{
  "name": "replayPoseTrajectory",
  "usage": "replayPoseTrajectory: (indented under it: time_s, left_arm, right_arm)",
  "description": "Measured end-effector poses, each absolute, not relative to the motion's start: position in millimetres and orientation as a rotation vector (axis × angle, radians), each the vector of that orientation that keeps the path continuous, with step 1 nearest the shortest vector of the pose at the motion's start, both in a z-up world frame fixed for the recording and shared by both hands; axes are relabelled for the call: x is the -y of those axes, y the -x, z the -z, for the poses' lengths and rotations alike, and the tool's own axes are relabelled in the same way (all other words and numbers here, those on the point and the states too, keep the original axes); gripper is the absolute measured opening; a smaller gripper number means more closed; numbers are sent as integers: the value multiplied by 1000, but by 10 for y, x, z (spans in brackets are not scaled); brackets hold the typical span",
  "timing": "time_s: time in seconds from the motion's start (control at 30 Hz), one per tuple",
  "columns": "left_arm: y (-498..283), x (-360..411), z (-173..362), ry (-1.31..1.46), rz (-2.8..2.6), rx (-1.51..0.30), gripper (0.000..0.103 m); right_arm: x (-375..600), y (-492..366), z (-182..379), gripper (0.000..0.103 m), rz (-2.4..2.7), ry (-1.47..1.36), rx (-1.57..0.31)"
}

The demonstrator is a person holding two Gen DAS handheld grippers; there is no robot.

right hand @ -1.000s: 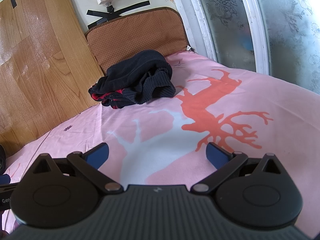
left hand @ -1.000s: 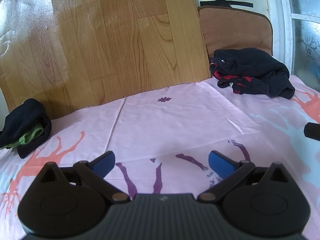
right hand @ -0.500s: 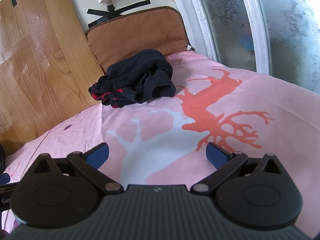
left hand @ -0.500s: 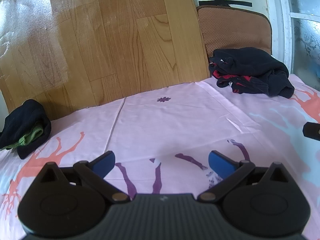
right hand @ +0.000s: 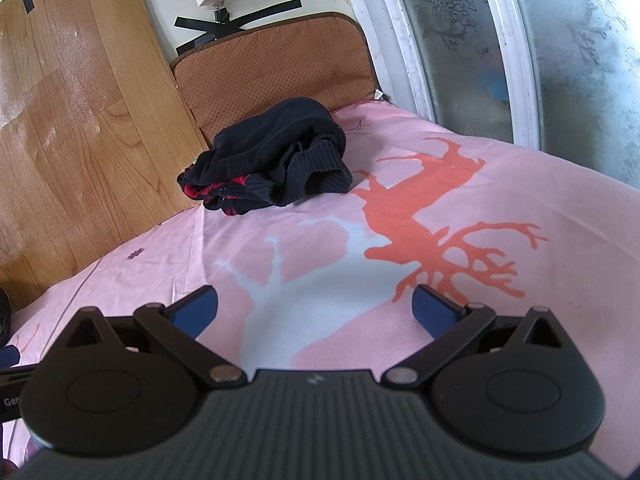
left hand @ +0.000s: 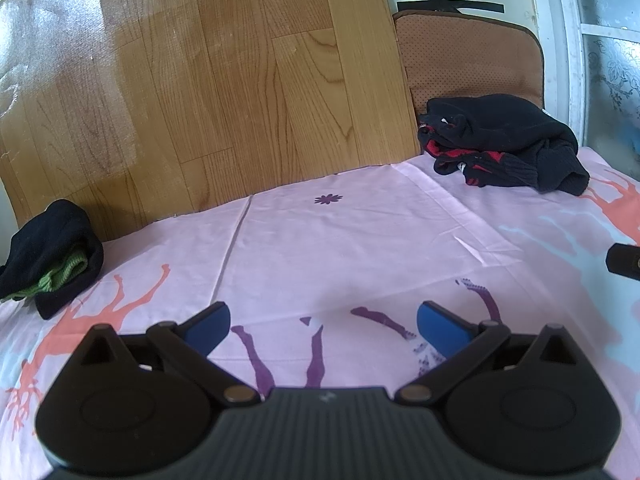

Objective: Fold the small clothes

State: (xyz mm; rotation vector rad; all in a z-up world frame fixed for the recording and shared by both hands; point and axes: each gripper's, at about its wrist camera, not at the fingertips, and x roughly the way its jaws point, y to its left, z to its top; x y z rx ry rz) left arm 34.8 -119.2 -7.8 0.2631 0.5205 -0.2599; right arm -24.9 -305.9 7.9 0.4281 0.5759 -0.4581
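A crumpled pile of dark clothes with red trim (left hand: 504, 148) lies at the far right of the pink sheet (left hand: 360, 248); it also shows in the right wrist view (right hand: 276, 160), ahead and slightly left. A folded dark bundle with a green garment inside (left hand: 52, 256) lies at the far left. My left gripper (left hand: 324, 324) is open and empty, low over the sheet's middle. My right gripper (right hand: 314, 308) is open and empty, well short of the dark pile.
A wood-pattern board (left hand: 200, 80) stands behind the sheet. A brown cushion (right hand: 276, 76) leans behind the dark pile. A window frame (right hand: 400, 28) runs along the right. The right gripper's edge (left hand: 624, 260) shows at the left wrist view's right side.
Both grippers have shifted only slightly; the scene has drifted a little in each view. Jaws stay open and nothing was grasped.
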Motion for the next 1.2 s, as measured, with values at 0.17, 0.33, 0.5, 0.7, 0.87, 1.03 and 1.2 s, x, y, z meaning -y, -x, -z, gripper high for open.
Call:
replayPoseTrajectory:
  time_s: [0.17,0.33,0.5,0.7,0.87,1.03,1.2]
  left_arm:
    - [-348,1194,78,-264,260,-520,103]
    - [-345,1184,80,-266,262,-521,103]
    - [-344,1179,81,-267,263,-521,103]
    - [-337,1191,76,-272,266,-521,103]
    - [-331,1195,77,-272,264,-520,103]
    - [-329,1192,77,-274,265,-519,103]
    - [-331,1204,68,-274,265,-519,103]
  right_arm:
    - [3061,250,-79,103,458,-428,-576]
    - [3062,250,-79,103,458,-428,-576]
    - [3063,250,-80,103,457,-428,-576]
    - [3064,250,-80,103,457,-428,-576]
    - [3063,251,-80,103,457,-428,-576]
    - [3066,252,-80,103,456,-428,-576]
    - [3065,251,-80,103,456,-428,-576]
